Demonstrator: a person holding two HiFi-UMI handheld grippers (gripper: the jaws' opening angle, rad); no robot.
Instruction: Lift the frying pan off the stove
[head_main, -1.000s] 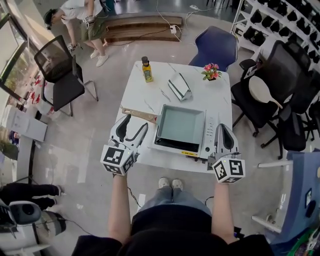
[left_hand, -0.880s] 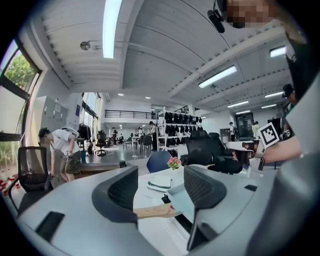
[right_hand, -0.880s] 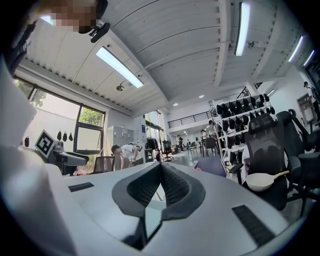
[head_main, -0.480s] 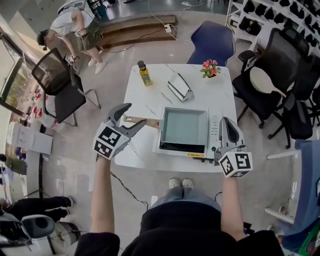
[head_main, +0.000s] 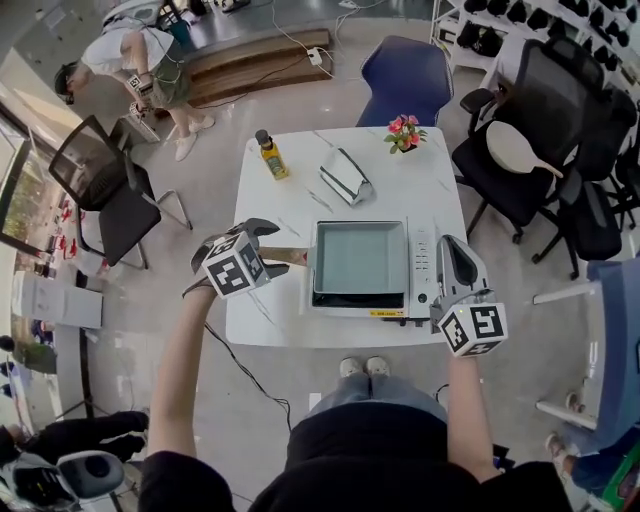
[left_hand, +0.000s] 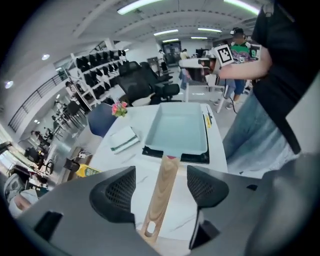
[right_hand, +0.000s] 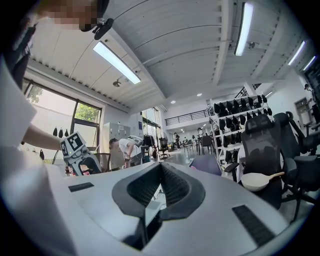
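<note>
A square pale-green frying pan (head_main: 360, 257) sits on a portable stove (head_main: 424, 277) on the white table (head_main: 300, 205). Its wooden handle (head_main: 288, 256) sticks out to the left. My left gripper (head_main: 271, 250) straddles that handle from the left; its jaws are opening and the pads stand apart from the wood. In the left gripper view the handle (left_hand: 161, 192) runs between the left gripper's (left_hand: 160, 189) two pads up to the pan (left_hand: 181, 126). My right gripper (head_main: 453, 247) hovers beside the stove's right end, shut with nothing in it. The right gripper (right_hand: 160, 186) points out over the room.
On the table's far half stand an oil bottle (head_main: 268, 156), a folded striped cloth (head_main: 345, 176) and a small flower pot (head_main: 403, 133). A blue chair (head_main: 405, 75) is behind the table, a black chair (head_main: 100, 185) to its left, office chairs (head_main: 545, 120) to its right. A person (head_main: 135, 60) bends at far left.
My left gripper has swung from the table's front edge up and left, then in around the pan's handle. The right gripper has stayed by the stove's right end.
</note>
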